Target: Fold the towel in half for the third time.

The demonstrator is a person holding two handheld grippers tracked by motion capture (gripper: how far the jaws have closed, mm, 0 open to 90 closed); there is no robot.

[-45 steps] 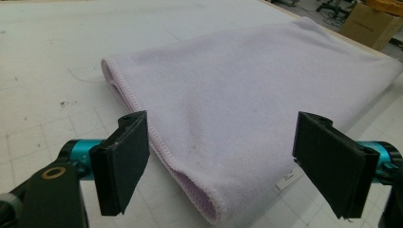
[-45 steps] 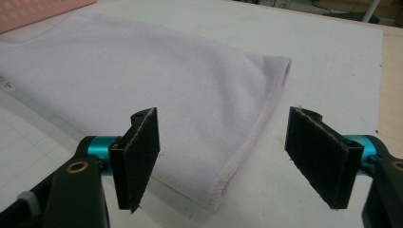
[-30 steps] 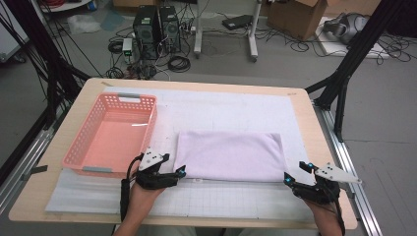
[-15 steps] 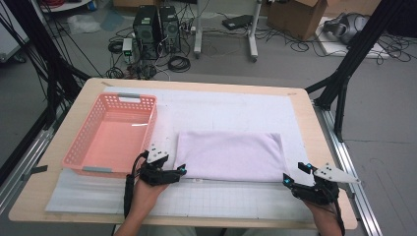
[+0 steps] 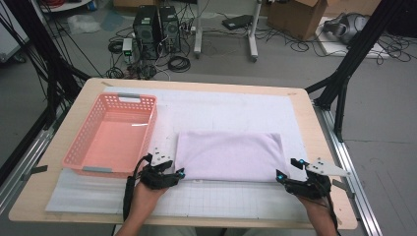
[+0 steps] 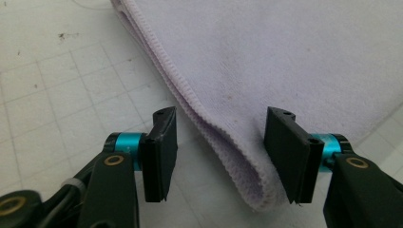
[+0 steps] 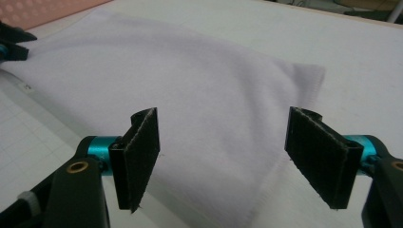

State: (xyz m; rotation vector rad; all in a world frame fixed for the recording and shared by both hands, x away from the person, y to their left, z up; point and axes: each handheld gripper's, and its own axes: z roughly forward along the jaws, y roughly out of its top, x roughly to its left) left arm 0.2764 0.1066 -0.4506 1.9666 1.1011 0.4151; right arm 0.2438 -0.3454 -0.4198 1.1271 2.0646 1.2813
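Observation:
A folded lilac towel (image 5: 228,156) lies flat on the white grid mat (image 5: 221,201) in the middle of the table. My left gripper (image 5: 179,173) is at the towel's near left corner. In the left gripper view the folded corner of the towel (image 6: 285,61) sits between the jaws of the left gripper (image 6: 221,142); the jaws have just been closing, and a gap still shows beside the left pad. My right gripper (image 5: 286,168) is at the near right corner. In the right gripper view it (image 7: 223,142) stands open with the towel (image 7: 166,71) corner between its pads.
A pink plastic basket (image 5: 118,97) stands on the left of the mat, close to the towel's left edge and just beyond my left hand. The wooden table's front edge (image 5: 206,222) runs just behind both hands. Cables and computer cases sit on the floor beyond the table.
The left gripper's jaws have narrowed around the towel's near left corner. Both hands stay where they were, and the towel has not moved.

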